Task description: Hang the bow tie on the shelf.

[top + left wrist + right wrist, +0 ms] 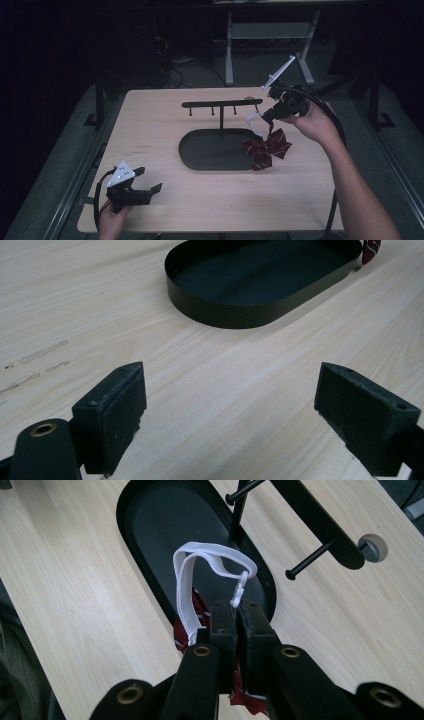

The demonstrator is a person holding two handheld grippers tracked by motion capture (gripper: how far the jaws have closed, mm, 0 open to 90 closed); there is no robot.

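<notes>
from above, the left gripper (150,191) rests at the near left corner of the wooden table (150,125), its jaws spread with nothing between them. the right gripper (266,116) hangs over the right end of the black oval tray (200,155) and pinches a white strap (254,121); a dark red bow (267,148) hangs from it, touching the tray rim. a black rack with pegs (222,104) stands from the tray.

in the left gripper view, the open jaws point toward the tray (225,315).

in the right gripper view, the jaws are pressed together on the strap (200,565), which loops above the tray (150,525), with the bow (195,615) below.
</notes>
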